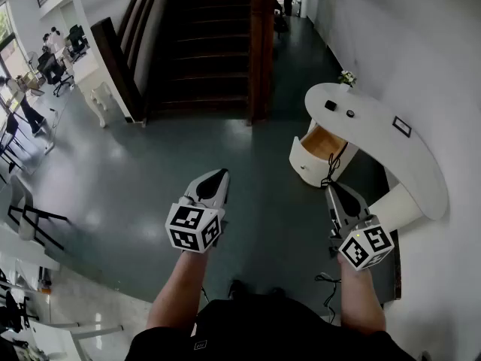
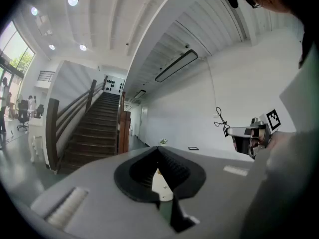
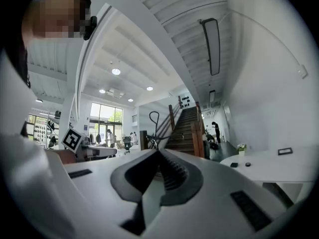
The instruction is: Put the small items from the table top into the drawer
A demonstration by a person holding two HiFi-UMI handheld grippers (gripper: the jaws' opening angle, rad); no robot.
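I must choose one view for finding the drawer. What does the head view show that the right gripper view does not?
Only the head view shows the open drawer below the white table. Only the right gripper view shows the ceiling lights and, close up, the shut right hand-held gripper. Both show the two small dark items, the plant and the staircase.

Office lobby, open-plan. Dark wooden staircase straight ahead of both grippers. Desks with swivel chairs and people far to the left of the left gripper. Curved white table just right of the right gripper. Glossy dark floor, recessed ceiling lights, tall windows.
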